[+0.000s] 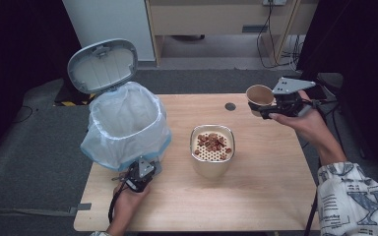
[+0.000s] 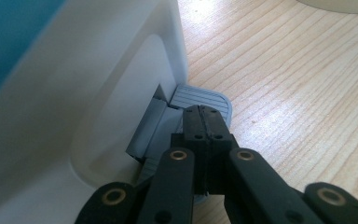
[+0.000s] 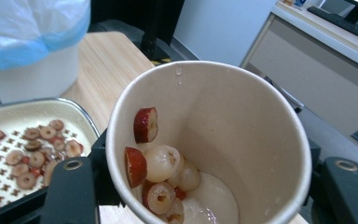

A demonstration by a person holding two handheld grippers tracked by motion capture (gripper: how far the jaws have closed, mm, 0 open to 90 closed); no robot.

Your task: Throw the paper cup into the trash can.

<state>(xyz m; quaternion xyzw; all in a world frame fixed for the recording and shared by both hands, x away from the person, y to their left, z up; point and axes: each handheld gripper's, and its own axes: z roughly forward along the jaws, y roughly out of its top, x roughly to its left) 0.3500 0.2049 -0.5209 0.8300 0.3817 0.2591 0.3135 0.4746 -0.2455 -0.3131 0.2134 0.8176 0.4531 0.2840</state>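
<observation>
Overhead, round paper cup, ribbed pedal.

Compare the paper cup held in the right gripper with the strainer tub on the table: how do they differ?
The paper cup is round and held tipped in the air; the strainer tub is squarish and stands upright on the table. The cup's fruit slices cling inside its wall; the tub's lie spread on a perforated tray. Both are pale and hold red fruit slices.
</observation>
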